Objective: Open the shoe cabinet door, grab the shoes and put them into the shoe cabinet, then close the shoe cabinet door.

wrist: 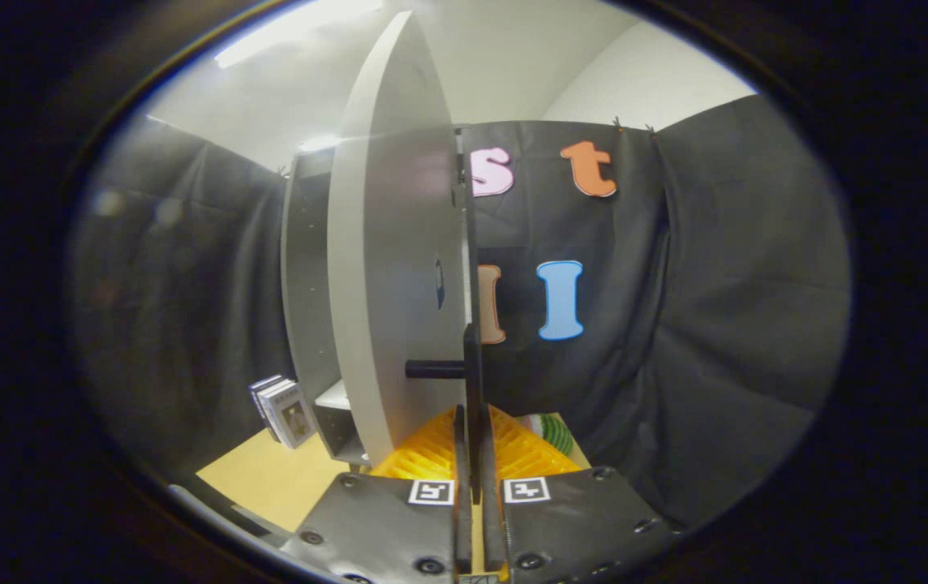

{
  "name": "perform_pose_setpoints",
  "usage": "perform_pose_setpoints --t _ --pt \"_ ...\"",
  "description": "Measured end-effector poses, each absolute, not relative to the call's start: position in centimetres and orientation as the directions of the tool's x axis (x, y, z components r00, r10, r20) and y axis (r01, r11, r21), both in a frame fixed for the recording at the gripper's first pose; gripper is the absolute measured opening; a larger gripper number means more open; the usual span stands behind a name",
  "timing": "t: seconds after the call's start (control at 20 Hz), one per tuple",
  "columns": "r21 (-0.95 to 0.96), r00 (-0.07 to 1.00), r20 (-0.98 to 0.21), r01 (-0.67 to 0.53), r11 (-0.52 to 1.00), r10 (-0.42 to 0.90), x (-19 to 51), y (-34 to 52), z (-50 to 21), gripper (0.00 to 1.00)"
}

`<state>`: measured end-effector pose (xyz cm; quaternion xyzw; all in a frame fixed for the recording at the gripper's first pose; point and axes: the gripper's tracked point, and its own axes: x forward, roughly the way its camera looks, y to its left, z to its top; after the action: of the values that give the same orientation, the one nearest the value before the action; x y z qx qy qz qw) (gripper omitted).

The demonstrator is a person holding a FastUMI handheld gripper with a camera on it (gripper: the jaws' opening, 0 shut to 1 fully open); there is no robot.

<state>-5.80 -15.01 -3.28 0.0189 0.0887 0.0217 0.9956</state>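
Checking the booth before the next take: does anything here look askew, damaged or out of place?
Nothing stands out. The grey shoe cabinet door is swung open, seen edge-on, and the hand-held gripper has its fingers nearly closed around the door's thin dark edge, below the black handle. A small stack of boxes stands on the tan floor beside the cabinet.

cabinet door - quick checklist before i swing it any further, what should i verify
1. Fingers on the handle: gripper closed around the door's thin dark handle plate - ok.
2. Cabinet door off the cabinet: swung out, seen nearly edge-on - ok.
3. Shelf space inside: only a sliver of a white shelf visible - cannot tell.
4. Swing path: small boxes stand on the table beside the cabinet, apart from the door - ok.
5. Shoe location: a striped item lies beyond the fingers, unclear if it is a shoe - cannot tell.
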Motion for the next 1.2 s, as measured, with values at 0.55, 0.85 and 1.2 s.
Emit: perform_pose_setpoints --t 0.55,0.85,1.2 --pt "0.061 0.985 -0.160 -0.057 0.997 0.066 -6.6 -16.3 -3.2 0.07" --pt "0.011 0.992 -0.128 0.017 1.000 -0.015 -10.8 -16.7 -2.2 0.07" --pt "-0.050 0.991 -0.132 0.003 0.999 -0.010 -13.0 -7.8 -4.1 0.07"
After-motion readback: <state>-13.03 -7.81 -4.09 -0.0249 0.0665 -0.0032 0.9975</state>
